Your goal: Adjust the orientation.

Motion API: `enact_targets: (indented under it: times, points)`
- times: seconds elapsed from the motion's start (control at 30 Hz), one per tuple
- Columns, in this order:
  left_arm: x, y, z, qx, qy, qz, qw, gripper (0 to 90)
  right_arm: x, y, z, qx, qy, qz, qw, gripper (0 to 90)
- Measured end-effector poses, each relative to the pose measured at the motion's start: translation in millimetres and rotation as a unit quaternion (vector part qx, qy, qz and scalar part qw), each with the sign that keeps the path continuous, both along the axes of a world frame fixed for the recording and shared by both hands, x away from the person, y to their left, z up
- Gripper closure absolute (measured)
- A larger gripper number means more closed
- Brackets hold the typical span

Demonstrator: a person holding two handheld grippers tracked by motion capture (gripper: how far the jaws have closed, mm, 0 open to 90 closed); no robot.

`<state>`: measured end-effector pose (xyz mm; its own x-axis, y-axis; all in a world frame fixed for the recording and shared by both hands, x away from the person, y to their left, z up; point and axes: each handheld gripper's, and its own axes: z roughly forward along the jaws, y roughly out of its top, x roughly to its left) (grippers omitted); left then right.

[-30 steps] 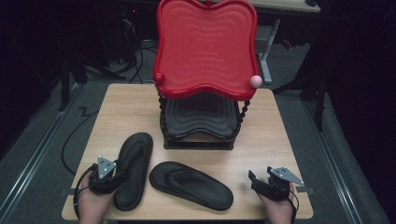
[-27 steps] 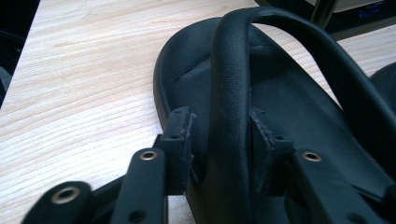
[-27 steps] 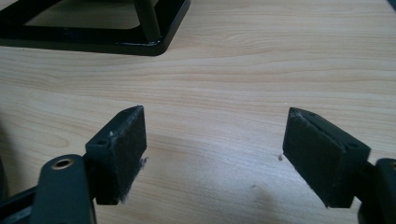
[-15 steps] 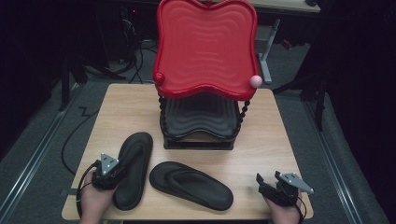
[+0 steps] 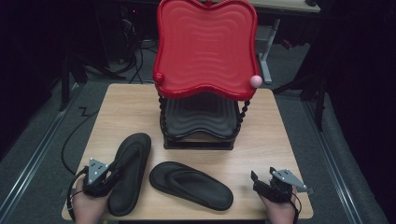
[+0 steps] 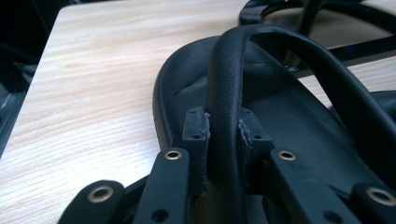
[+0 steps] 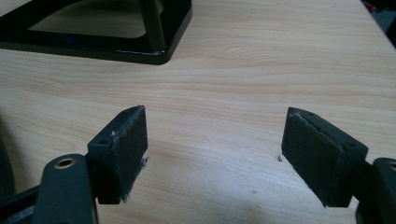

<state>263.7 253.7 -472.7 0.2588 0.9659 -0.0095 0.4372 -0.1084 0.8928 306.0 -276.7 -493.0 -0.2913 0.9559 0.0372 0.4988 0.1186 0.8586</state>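
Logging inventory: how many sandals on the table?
2. Left sandal lies at the table's near left, its strap clamped in the left gripper. Right sandal lies flat at near centre, apart from the right gripper. The rack behind may hide more.

The surface (image 5: 121, 107) looks like pale wood-grain laminate, smooth and matt. The left flip-flop (image 5: 128, 172) appears to be black rubber or foam, its strap (image 6: 229, 93) finely pebbled with a dull sheen. The pads (image 7: 128, 144) of the right tongs (image 7: 215, 154) look like rough, fraying black foam on matt black plastic arms with brass-coloured eyelets. The red tray (image 5: 205, 46) looks like glossy, ribbed plastic.
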Motion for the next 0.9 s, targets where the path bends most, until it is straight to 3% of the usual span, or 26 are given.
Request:
enact_targets:
  times: [0.37,0.6,0.7,0.9]
  points:
    - [-36.8,-18.9,18.5,-0.003,-0.039,-0.037,0.9986,76.9,8.7,25.0,5.3,-0.007,-0.016,0.031,0.9994,22.2]
    - [-44.6,-31.2,27.0,-0.023,-0.052,-0.063,0.9964,77.1,12.2,36.9,6.2,-0.002,-0.017,0.042,0.999,19.2]
    - [-46.4,-39.2,27.7,-0.019,-0.058,-0.072,0.9955,77.2,6.4,42.9,11.6,0.013,-0.027,0.05,0.9983,19.1]
    - [-43.2,-51.4,33.8,-0.02,-0.074,-0.09,0.993,77.4,-8.1,60.6,21.0,0.015,-0.047,0.076,0.9959,19.0]
